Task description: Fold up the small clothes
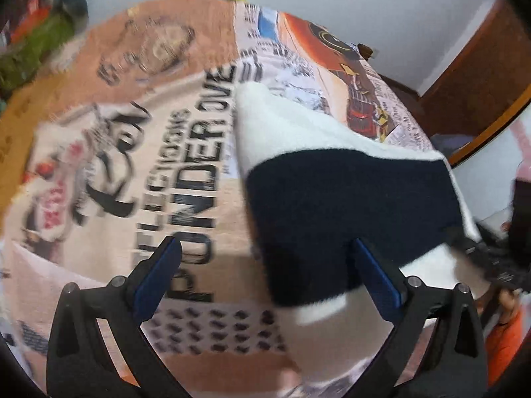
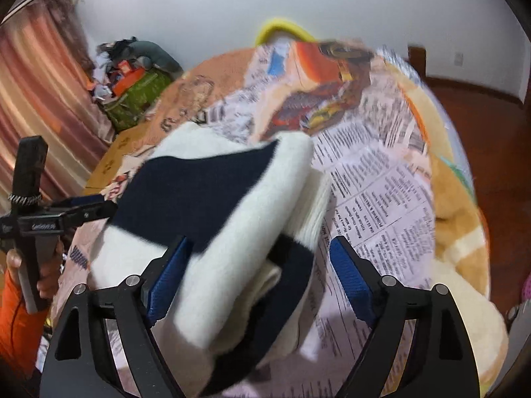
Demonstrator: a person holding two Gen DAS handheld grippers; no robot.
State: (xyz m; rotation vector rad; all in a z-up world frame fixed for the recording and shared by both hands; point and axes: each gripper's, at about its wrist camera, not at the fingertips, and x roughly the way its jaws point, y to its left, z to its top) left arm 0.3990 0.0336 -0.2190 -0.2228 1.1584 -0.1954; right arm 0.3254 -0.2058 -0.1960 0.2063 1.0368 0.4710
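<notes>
A small white garment with broad navy bands [image 2: 205, 192] lies folded over on a round table under a newspaper-print cloth [image 2: 375, 179]. My right gripper [image 2: 259, 240] hangs over it, jaws wide. The folded bundle runs between the blue pads; the right pad [image 2: 351, 278] stands clear of the fabric. In the left wrist view the same garment [image 1: 338, 192] lies to the right. My left gripper [image 1: 265, 242] is open over the printed cloth [image 1: 199, 172], its right finger [image 1: 375, 275] above the garment's navy edge. Nothing is gripped.
A hand in an orange sleeve [image 2: 20, 301] holds the left tool at the table's left side. A green bag with clutter [image 2: 139, 96] and a curtain [image 2: 39, 83] stand behind. A yellow chair back [image 2: 282, 30] rises at the far rim. A beige plush blanket [image 2: 458, 219] lies to the right.
</notes>
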